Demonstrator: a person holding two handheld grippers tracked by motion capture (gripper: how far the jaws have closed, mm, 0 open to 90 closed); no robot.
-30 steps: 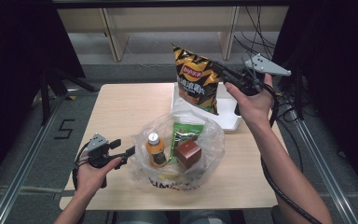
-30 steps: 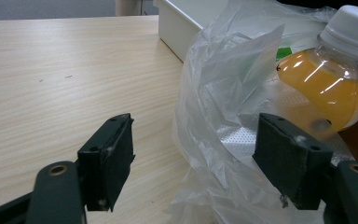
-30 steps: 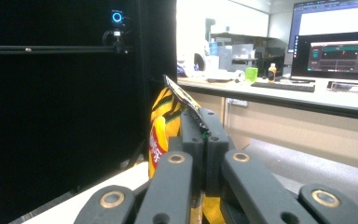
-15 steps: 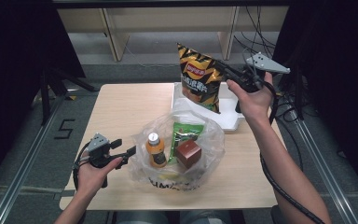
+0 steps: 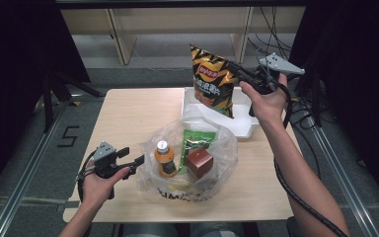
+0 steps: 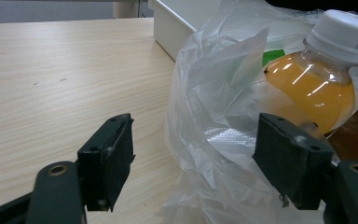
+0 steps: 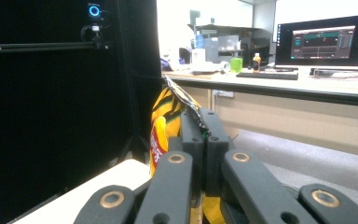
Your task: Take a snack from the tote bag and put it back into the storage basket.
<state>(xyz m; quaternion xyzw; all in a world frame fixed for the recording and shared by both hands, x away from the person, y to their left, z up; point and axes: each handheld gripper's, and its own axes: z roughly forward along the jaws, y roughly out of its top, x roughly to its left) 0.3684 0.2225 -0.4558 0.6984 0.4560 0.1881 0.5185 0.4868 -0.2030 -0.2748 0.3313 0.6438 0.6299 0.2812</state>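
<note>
Right now your right gripper [image 5: 234,70], in the upper right of the high view, has its jaws clamped tight on the edge of the chip bag [image 5: 212,81], which hangs upright in the air above the white tray [image 5: 244,126] at the far right part of the table [image 5: 128,113]. In the right gripper view the two black jaws meet at the centre bottom of the frame with the crinkled top seam of the chip bag [image 7: 165,123] pinched between them, the yellow and black body of it dropping away to the left of the jaws. Your left gripper [image 5: 131,157] sits in the lower left of the high view, low over the table, with its jaws spread wide and pointing toward the clear plastic bag [image 5: 227,153] in the middle of the frame. In the left gripper view the plastic bag [image 6: 214,116] bulges between those open jaws; it looks as though the right-hand jaw lies against the film, though the view is too close for you to be sure of contact. Inside the plastic bag, in the high view, stand an orange drink bottle [image 5: 164,159] at the left, a green packet [image 5: 196,143] behind the middle, and a brown box [image 5: 200,162] just to the right of the bottle. The bottle [image 6: 317,88] fills the upper right of the left gripper view.
</note>
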